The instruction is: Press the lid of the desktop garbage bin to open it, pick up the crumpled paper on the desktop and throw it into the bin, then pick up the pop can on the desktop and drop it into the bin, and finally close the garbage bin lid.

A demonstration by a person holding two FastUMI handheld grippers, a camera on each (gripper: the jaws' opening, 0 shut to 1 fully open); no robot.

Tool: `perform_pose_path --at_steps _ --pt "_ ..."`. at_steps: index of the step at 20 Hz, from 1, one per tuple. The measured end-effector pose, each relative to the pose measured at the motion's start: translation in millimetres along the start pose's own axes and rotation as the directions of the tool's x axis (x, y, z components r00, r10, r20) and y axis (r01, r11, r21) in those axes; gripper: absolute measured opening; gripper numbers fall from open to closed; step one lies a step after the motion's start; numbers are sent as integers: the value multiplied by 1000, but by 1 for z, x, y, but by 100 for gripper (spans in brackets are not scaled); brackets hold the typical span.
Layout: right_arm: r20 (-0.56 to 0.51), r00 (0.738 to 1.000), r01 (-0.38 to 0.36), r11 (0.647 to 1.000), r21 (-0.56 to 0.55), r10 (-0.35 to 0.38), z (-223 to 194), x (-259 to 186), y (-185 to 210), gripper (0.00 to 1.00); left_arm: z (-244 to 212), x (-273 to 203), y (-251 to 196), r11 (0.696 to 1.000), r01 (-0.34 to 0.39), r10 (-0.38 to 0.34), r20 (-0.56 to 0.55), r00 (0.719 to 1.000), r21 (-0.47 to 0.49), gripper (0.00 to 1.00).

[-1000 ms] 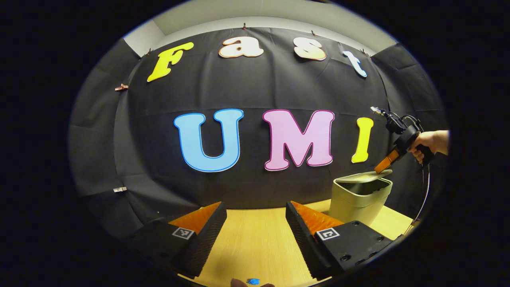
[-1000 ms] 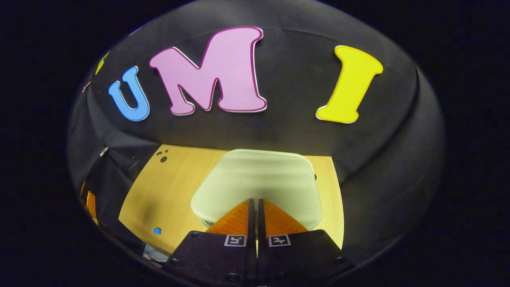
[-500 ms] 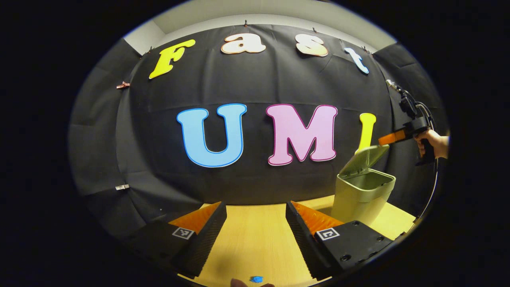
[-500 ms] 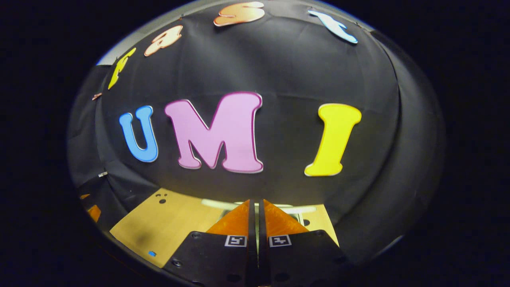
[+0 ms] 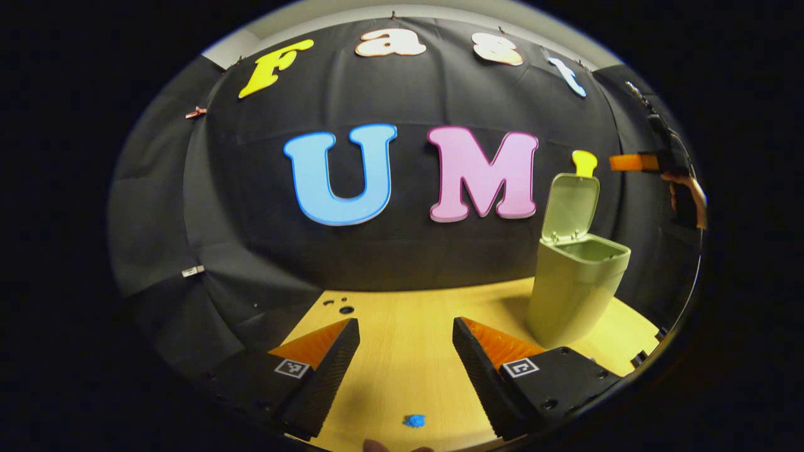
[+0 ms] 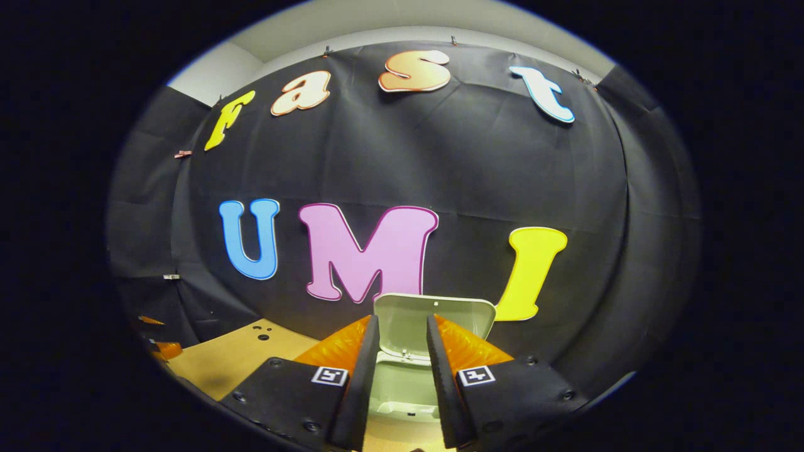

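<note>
Standing open: bin lid (image 5: 570, 206).

Count: one bin (image 5: 575, 295), one lid (image 5: 570, 207); two grippers, left (image 5: 405, 342) and right (image 6: 402, 351); one blue scrap (image 5: 414, 420); one table (image 5: 402, 376).

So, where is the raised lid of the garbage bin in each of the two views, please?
Left gripper view: the lid stands upright at the right, above the bin on the table.
Right gripper view: the lid is at bottom centre, facing the camera, between and just beyond the right gripper fingers.
Shared landmark: the yellow letter right behind the lid.
</note>
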State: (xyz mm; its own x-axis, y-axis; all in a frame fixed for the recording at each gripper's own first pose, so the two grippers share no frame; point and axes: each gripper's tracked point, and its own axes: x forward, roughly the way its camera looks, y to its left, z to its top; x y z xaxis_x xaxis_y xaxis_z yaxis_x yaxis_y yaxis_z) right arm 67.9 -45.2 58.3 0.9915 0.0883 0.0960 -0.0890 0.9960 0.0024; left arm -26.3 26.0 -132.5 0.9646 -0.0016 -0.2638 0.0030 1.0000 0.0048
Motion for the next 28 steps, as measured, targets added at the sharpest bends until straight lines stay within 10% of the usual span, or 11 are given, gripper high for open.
perform_pose_path --at_steps 13,28 --pt "-28 1000 1 1000 -22 -1 -20 -60 34 59 -193 18 -10 993 87 -50 -371 927 85 92" --pt "-109 992 62 998 -29 -65 -43 -98 30 59 -285 55 -10 996 94 -79 -550 831 0 80"
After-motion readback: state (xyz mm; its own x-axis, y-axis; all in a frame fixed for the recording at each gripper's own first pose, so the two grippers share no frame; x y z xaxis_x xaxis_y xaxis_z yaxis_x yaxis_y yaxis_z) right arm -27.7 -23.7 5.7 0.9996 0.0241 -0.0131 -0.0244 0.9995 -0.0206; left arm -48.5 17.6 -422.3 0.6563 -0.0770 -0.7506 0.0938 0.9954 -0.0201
